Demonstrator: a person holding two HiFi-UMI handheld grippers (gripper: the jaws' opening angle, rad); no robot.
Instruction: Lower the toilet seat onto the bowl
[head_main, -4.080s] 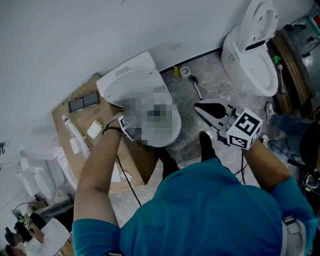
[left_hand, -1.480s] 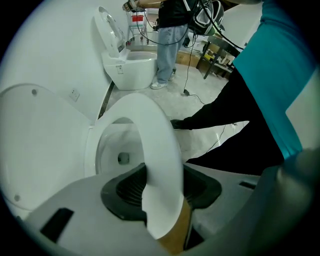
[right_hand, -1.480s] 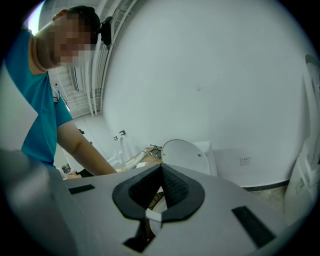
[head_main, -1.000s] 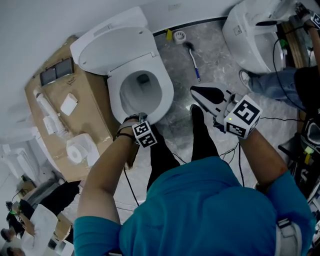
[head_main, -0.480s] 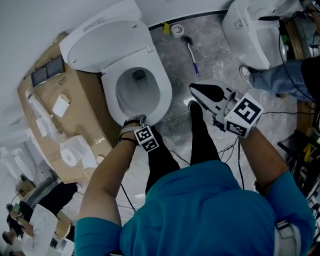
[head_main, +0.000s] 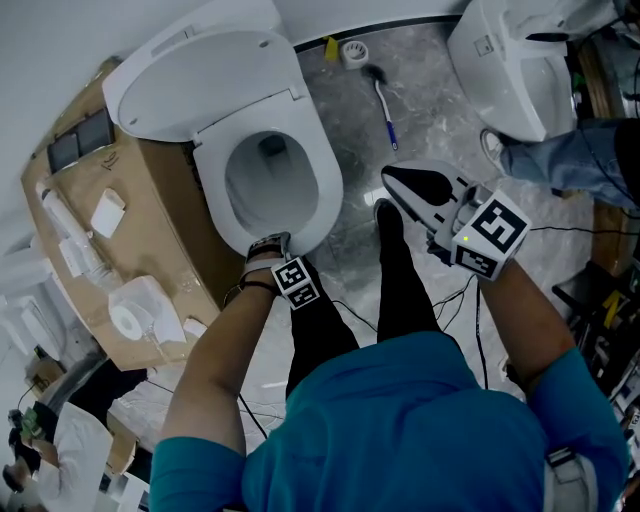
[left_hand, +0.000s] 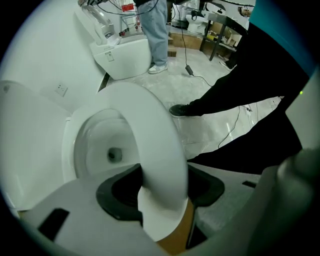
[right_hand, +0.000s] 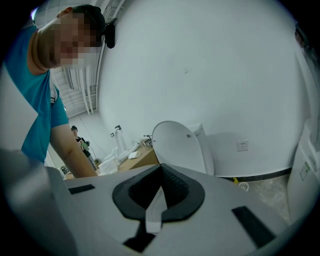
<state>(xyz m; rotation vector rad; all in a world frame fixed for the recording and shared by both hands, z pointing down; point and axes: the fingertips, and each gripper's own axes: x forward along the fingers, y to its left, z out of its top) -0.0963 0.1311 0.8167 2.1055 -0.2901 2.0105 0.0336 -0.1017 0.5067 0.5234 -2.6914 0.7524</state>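
The white toilet seat (head_main: 326, 186) lies flat on the bowl, and its lid (head_main: 190, 85) stands raised behind it. My left gripper (head_main: 272, 243) points straight down at the seat's front rim. In the left gripper view the seat ring (left_hand: 155, 130) runs between the jaws of the left gripper (left_hand: 162, 200). Those jaws have just been opening; a gap shows beside the right pad, so they are open around the rim. My right gripper (head_main: 398, 182) hovers shut over the floor to the right of the bowl, holding nothing. From the right gripper (right_hand: 159, 200) the lid (right_hand: 175, 147) shows ahead.
A second toilet (head_main: 500, 70) stands at the upper right, next to a person's jeans leg (head_main: 560, 150). A brush (head_main: 385, 110) lies on the floor between the toilets. A cardboard box (head_main: 150, 220) with a paper roll (head_main: 130, 315) sits left of the bowl. Cables trail by my shoe (head_main: 385, 215).
The seat, held raised four seconds ago, now lies on the bowl. Over the last second my left gripper sank at the front rim and my right gripper dropped a little.
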